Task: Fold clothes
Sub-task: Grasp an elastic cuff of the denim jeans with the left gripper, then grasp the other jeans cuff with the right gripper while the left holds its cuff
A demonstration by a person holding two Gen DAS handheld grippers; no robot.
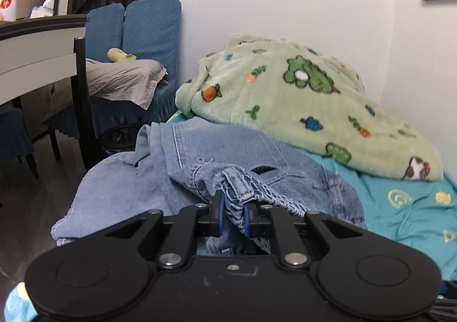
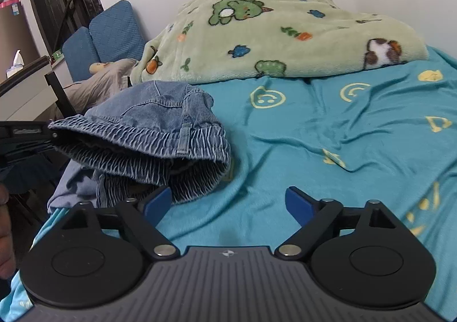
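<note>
A bed covered by a turquoise sheet printed with pale yellow smiley and shape motifs (image 2: 328, 133) fills both wrist views. On its left part lies a pair of faded blue denim trousers with a gathered elastic waistband (image 2: 160, 133), crumpled into a loose heap that sits partly on a plain light-blue cloth (image 1: 120, 193) draped over the edge of the bed. The left gripper (image 1: 233, 215), black with blue pads, has its jaws drawn narrow and clamped on a bunch of the denim waistband beside a belt loop; in the right wrist view this same gripper enters from the left edge and holds one end of the waistband raised above the sheet, so the band hangs open like a mouth. The right gripper (image 2: 228, 203) hovers low over bare sheet just to the right of the denim heap, its jaws standing wide with nothing between them; its left blue pad (image 2: 158, 202) is close to the lower fold of the waistband, though whether it touches cannot be told. Part of a person's hand shows at the left border of that view. Behind the trousers, against the white wall, lies a rumpled pale green fleece blanket with cartoon dinosaurs and carrots (image 1: 300, 99). Beyond the bed stand blue quilted chair covers (image 1: 142, 33) and a white-edged counter (image 1: 34, 47).
</note>
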